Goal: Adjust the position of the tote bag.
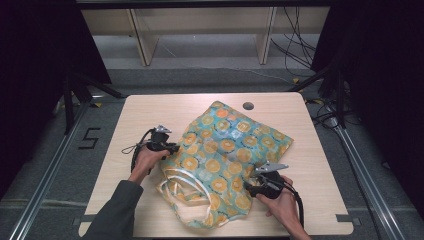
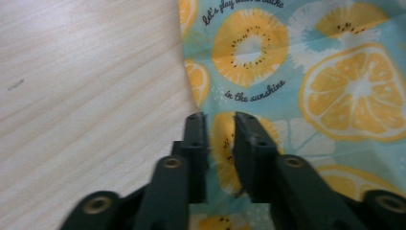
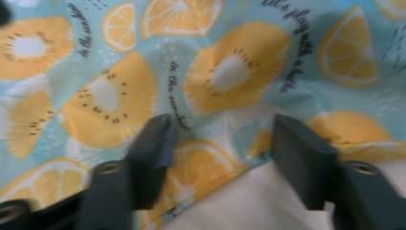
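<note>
Bag point(image 1: 225, 150) edge pinched — left tongs point(image 2: 220, 125) hide it.

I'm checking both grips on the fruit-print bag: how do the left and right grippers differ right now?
The left gripper has its jaws nearly closed, pinching the bag near its side edge; the right gripper has its jaws wide, with fabric between them but not clamped. The left one sits beside bare table; the right sits over cloth. Both point at the same bag.

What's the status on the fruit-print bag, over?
Left gripper pinching bag edge. Right gripper jaws apart, straddling bag's rim, not yet gripping. Bag crumpled on table, handles loose. Nothing in the way.
</note>
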`<move>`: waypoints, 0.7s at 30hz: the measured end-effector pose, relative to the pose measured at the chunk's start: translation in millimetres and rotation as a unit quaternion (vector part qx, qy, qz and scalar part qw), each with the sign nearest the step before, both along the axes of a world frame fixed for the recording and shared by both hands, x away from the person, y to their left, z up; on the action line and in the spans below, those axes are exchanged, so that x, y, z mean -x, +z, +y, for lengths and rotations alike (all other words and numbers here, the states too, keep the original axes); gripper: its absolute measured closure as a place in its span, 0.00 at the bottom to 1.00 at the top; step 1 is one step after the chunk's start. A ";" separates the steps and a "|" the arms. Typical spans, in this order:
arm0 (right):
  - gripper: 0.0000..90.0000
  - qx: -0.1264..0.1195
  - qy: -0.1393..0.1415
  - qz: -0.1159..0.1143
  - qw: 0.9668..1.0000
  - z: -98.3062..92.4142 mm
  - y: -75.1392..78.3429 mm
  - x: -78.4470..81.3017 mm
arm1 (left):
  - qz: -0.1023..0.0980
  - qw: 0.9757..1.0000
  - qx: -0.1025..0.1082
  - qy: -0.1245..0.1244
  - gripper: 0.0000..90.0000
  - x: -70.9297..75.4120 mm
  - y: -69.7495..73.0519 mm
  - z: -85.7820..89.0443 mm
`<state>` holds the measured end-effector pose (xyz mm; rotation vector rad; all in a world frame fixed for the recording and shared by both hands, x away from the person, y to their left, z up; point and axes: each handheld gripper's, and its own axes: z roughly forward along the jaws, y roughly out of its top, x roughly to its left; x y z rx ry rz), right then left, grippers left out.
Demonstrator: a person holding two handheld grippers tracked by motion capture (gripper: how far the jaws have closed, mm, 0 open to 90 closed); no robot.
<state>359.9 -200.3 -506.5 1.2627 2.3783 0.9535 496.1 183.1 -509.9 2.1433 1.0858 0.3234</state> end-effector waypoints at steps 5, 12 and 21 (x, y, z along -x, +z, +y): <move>0.88 0.012 0.034 -0.013 0.999 -3.4 0.3 -12.9 | -0.003 1.000 -0.011 -0.016 0.99 5.1 0.8 -2.7; 1.00 0.032 0.049 -0.029 0.998 -4.7 -0.1 -22.7 | -0.023 0.999 -0.034 -0.033 0.99 27.0 7.5 -4.0; 1.00 0.062 0.038 -0.053 0.996 -14.7 2.5 -51.1 | -0.034 0.997 -0.017 -0.071 0.99 76.3 12.0 -10.2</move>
